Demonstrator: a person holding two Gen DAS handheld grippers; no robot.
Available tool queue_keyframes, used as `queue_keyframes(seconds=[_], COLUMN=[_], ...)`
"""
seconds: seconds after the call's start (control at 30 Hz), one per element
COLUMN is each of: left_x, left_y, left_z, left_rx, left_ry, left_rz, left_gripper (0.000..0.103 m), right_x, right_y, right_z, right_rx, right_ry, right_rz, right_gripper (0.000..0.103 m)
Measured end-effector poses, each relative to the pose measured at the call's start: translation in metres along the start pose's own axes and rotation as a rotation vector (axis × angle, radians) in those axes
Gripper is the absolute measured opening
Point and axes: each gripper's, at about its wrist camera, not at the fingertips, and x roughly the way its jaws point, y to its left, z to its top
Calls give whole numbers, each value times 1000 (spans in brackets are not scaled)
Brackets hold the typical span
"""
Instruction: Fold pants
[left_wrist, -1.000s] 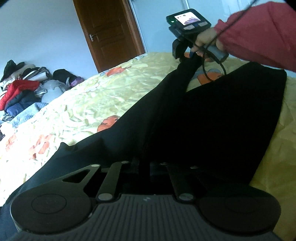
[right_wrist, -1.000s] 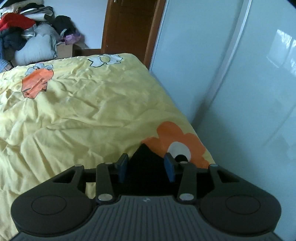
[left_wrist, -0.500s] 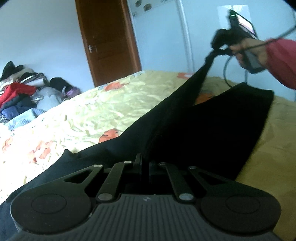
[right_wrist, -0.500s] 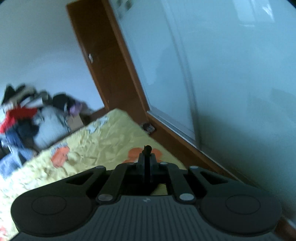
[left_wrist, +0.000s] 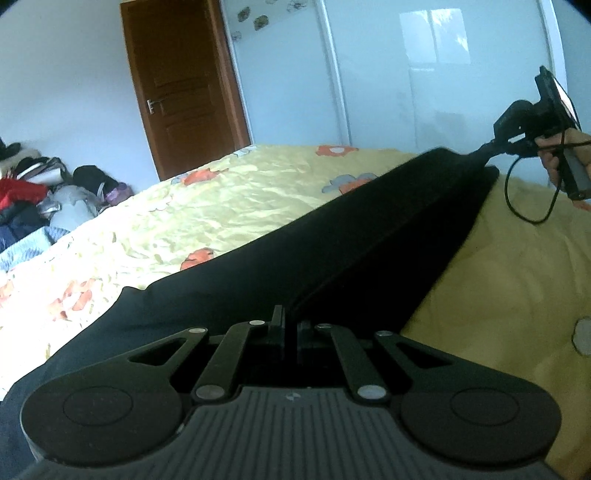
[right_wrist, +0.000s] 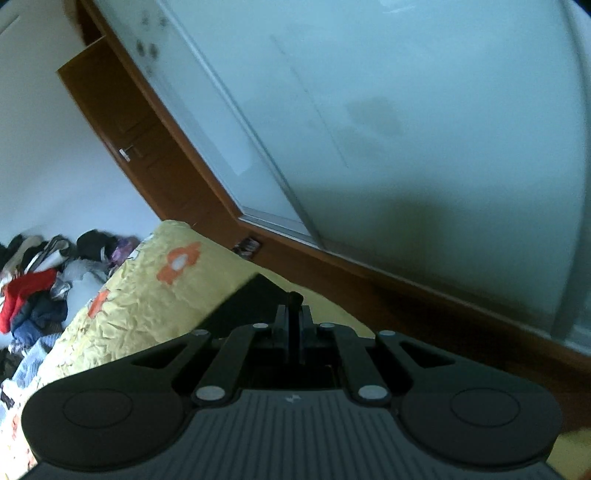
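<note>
- Black pants (left_wrist: 369, 236) lie partly on the yellow flowered bed (left_wrist: 229, 206), partly lifted: a taut fold runs from the left gripper (left_wrist: 288, 328) at 6 o'clock up to the right gripper (left_wrist: 495, 147) at 2 o'clock in the left wrist view.
- Left fingers (left_wrist: 277, 325): pinched tight on the near pants edge, no gap showing.
- Right fingers (right_wrist: 281, 325): also clamped narrow, w/ a nub of black cloth poking out between them; the rest of that pants corner (right_wrist: 251, 299) hangs at 11 o'clock of the tips, above the bed edge.
- Risk 1: only a small bite of fabric shows in the right pinch. Stretching harder btwn the two hands could pull it free, so the lifted half flops down crooked.
- Risk 2: right side sits close to the bed edge by the wardrobe (right_wrist: 369, 129). Laying down there may let a leg slide off toward the floor.
- Risk 3: lower layer rests loose on the crinkled sheet. Dragging it along prob. bunches it, giving an uneven fold w/ edges not matched.
- Risk 4: the cable (left_wrist: 524, 206) dangling under the person's hand (left_wrist: 561, 155) at 3 o'clock could snag the cloth as the hand comes down.
- Clothes pile (left_wrist: 33, 192) at 9 o'clock is well apart, no concern.
</note>
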Motion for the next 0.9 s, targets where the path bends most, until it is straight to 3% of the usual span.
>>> queue_keyframes(seconds=[0.27, 0.3, 0.33, 0.37, 0.4, 0.43, 0.5, 0.53, 0.57, 0.67, 0.73, 0.8, 0.87, 0.9], left_x=[2, 1, -4, -11, -18, -26, -37, -38, -37, -12, 21, 55, 78, 87], left_y=[-11, -11, -13, -13, -12, -9, 1, 5, 9, 18, 26, 37, 48, 53], left_z=[-11, -11, -11, -10, -9, -6, 2, 8, 15, 37, 43, 43, 38, 35], left_rx=[56, 62, 71, 75, 71, 57, 1, -20, -38, -73, -111, -181, -241, -261], left_ry=[63, 81, 84, 70, 54, 36, 0, -13, -21, 8, 85, 209, 280, 300], left_rz=[9, 5, 8, 7, 5, -5, -49, -55, -48, 33, 81, 119, 130, 146], left_gripper=[9, 21, 21, 27, 39, 47, 70, 73, 74, 75, 75, 67, 67, 68], right_x=[-4, -1, -1, -3, -9, -17, -38, -44, -45, -24, -3, 20, 44, 51], right_y=[-8, -10, -10, -11, -11, -12, 1, 12, 28, 84, 117, 137, 142, 137], right_z=[-16, -18, -18, -17, -15, -15, -15, -15, -15, -27, -46, -65, -76, -76], right_rx=[-23, -33, -43, -45, -45, -45, -97, -165, -265, -558, -710, -820, -877, -873], right_ry=[25, 51, 62, 62, 48, 7, -166, -218, -223, -63, 50, 153, 216, 212], right_rz=[-37, -42, -49, -51, -78, -140, -284, -277, -215, -25, 88, 112, 73, 59], right_gripper=[5, 5, 6, 6, 13, 25, 30, 30, 30, 39, 50, 52, 52, 57])
